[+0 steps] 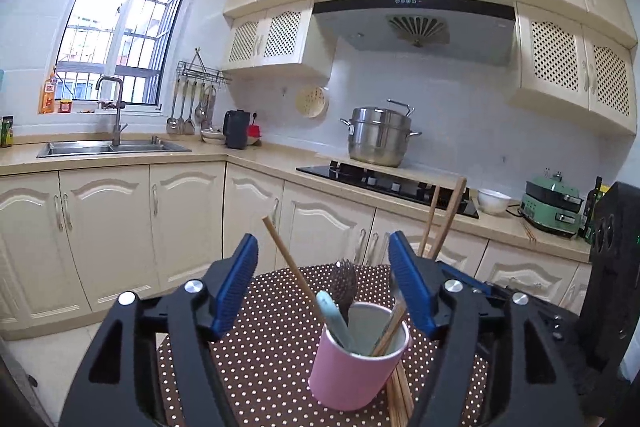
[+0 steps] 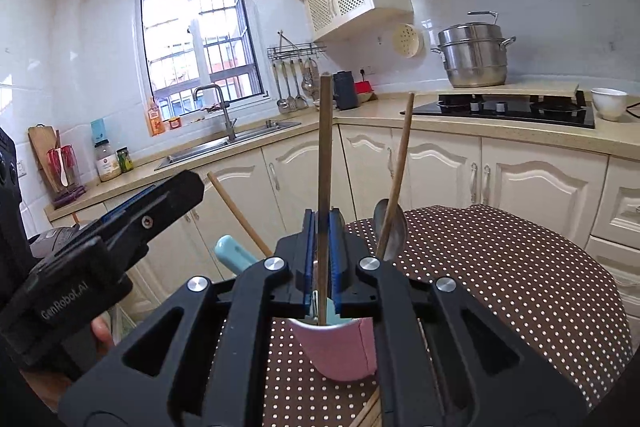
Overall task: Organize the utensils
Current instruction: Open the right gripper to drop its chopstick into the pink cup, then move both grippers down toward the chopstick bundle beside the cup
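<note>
We've got the right tool [image 2: 321,259] pinching one wooden chopstick [image 2: 325,147], long axis near vertical, lower end already inside the pink cup [image 2: 340,351]. Cup stands on the polka-dot surface [image 2: 520,267], near its front edge, directly under the right tool, so the coming move is prob. straight down then release. Left tool [image 1: 323,283] is spread wide w/ nothing pressed; cup sits between its fingers but untouched. Cup also holds a teal-handled utensil [image 1: 334,321], a dark slotted spoon [image 1: 345,283] & more chopsticks. Loose chopsticks [image 1: 400,395] lie on the surface beside the cup base. Right hand is nearer.
</note>
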The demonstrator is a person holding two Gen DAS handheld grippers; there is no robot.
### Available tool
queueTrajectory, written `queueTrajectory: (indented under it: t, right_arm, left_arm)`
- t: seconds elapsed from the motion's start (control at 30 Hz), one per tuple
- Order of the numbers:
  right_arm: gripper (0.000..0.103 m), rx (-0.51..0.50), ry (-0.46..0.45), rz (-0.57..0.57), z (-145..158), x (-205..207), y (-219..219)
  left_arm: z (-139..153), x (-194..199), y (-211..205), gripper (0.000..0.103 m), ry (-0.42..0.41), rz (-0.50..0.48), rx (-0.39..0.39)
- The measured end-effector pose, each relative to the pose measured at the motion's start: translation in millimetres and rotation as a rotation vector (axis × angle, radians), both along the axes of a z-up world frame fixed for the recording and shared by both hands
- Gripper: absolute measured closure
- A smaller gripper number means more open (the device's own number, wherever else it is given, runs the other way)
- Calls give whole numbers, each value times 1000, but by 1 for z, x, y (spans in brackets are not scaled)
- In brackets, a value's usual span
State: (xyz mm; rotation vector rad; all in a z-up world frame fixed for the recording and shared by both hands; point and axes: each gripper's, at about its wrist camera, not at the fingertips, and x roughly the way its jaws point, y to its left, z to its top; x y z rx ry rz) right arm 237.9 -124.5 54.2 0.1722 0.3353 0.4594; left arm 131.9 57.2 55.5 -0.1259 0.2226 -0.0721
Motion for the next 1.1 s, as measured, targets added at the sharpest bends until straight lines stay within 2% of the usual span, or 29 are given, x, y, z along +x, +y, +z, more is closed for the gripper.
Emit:
queueTrajectory:
  t: [0.13,0.23,0.27,0.4,0.53,0.73,0.87,0.97,1.03,1.1]
  right_arm:
    - [91,-9,-1,-24,3,-9,-4]
    - [66,2,-3,-58,3,-17,-13]
    - [54,14,-5,-67,4,-21,-18]
    - [54,19,4,-96,4,-30,-28]
    - [51,6,32,-109,-4,-39,-40]
    - [46,-32,149,-119,-31,-39,-54]
    - [44,-45,240,-136,-54,-38,-62]
    - [43,-52,301,-146,-70,-38,-68]
    - [43,-53,333,-152,-79,-38,-72]
    - [43,-48,349,-151,-86,-41,-75]
  left_arm:
    - [2,-9,0,34,14,-10,9]
    - [2,-15,-2,31,29,-20,20]
    - [1,-16,-2,27,43,-29,21]
    - [-6,-20,-5,27,94,-65,17]
    - [-22,-15,-9,27,194,-125,6]
    - [-60,-2,-18,27,382,-180,7]
    - [-95,16,-36,27,564,-214,69]
    - [-120,30,-45,27,683,-240,77]
    - [-131,35,-52,27,727,-254,95]
    - [-142,37,-59,27,756,-242,152]
